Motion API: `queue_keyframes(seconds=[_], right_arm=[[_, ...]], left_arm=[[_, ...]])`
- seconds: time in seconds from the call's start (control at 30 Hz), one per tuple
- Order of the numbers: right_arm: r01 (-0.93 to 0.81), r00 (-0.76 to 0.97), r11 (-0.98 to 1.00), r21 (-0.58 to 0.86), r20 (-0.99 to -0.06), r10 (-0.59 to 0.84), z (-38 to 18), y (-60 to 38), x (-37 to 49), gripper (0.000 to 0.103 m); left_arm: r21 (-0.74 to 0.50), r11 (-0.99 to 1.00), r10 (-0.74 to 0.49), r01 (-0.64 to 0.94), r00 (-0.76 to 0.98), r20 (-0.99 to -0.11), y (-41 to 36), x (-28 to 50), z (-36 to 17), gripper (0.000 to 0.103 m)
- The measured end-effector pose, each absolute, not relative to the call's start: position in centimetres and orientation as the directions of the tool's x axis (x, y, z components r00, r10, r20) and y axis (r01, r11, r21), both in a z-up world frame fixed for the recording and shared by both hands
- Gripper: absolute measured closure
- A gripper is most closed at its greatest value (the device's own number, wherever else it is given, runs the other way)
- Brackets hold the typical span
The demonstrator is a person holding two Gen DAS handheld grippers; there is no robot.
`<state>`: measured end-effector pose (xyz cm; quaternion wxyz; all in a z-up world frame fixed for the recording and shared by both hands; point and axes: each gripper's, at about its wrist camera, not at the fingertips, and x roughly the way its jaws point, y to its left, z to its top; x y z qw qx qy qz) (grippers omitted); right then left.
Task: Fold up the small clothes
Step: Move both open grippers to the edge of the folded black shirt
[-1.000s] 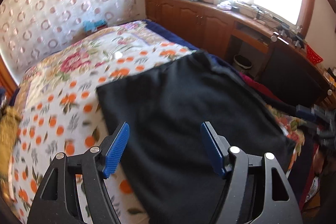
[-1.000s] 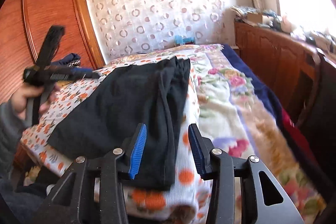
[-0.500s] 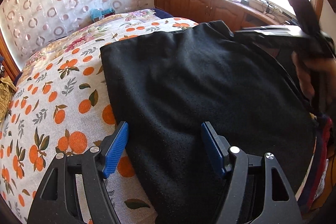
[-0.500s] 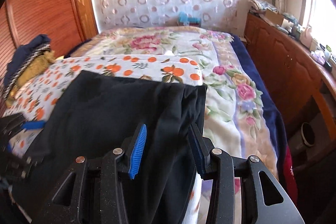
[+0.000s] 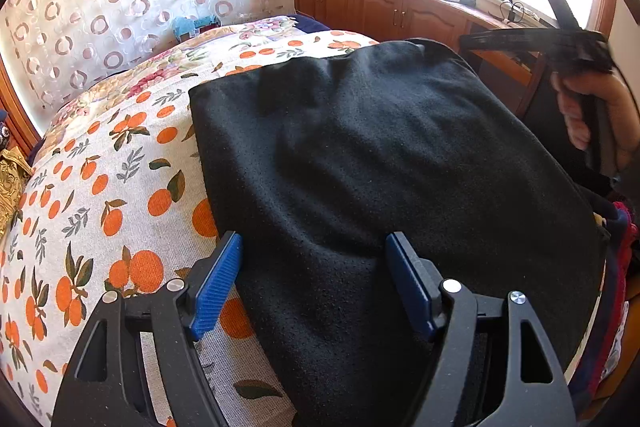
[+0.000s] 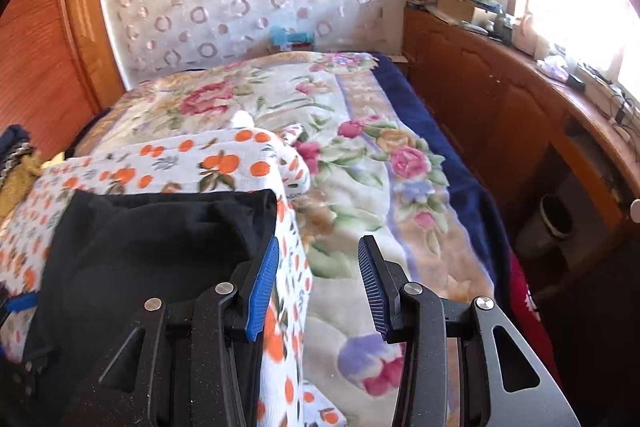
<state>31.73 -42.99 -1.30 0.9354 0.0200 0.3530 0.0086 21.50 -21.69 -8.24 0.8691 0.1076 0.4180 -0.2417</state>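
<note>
Garment: black garment (image 5: 380, 163) lies flat on my orange-print cloth (image 5: 100, 195) over the bed, its near hem between the parted fingers of my left gripper (image 5: 314, 283), which clamps nothing. My right gripper (image 6: 316, 283) hovers with jaws apart off the garment's far corner, holding nothing. Judged soft, light, fleecy and limp; it will sag if lifted. Best grasped at corners or hem edge, pinching both layers.
</note>
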Motion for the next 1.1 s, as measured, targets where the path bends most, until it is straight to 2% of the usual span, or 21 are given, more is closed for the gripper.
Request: queue_keyframes(seconds=[0.3, 0.6, 0.77, 1.03, 1.07, 1.1], right_arm=[[-0.184, 0.763, 0.977, 0.106, -0.611, 0.211, -2.2, -41.7, 19.8, 0.060], [-0.215, 0.723, 0.967, 0.136, -0.643, 0.251, -5.5, -42.6, 10.4, 0.060], [-0.221, 0.697, 0.963, 0.151, -0.666, 0.265, -5.6, -42.7, 9.9, 0.060], [-0.203, 0.694, 0.971, 0.123, -0.681, 0.232, -4.6, -41.4, 10.2, 0.060], [-0.203, 0.695, 0.973, 0.112, -0.683, 0.224, -4.6, -41.2, 10.0, 0.060], [-0.202, 0.696, 0.975, 0.094, -0.687, 0.210, -4.7, -40.9, 9.6, 0.060]], left_arm=[[-0.007, 0.861, -0.324, 0.509, 0.537, -0.778, -21.9, 21.2, -8.3, 0.029], [-0.024, 0.857, -0.336, 0.516, 0.521, -0.784, -20.8, 19.9, -8.0, 0.029], [-0.101, 0.855, -0.387, 0.509, 0.496, -0.777, -18.5, 17.0, -7.9, 0.029], [-0.156, 0.848, -0.440, 0.507, 0.508, -0.741, -15.6, 11.1, -6.5, 0.029], [-0.161, 0.845, -0.446, 0.510, 0.505, -0.739, -15.4, 10.9, -6.4, 0.029], [-0.165, 0.841, -0.451, 0.515, 0.502, -0.738, -15.3, 10.6, -6.4, 0.034]])
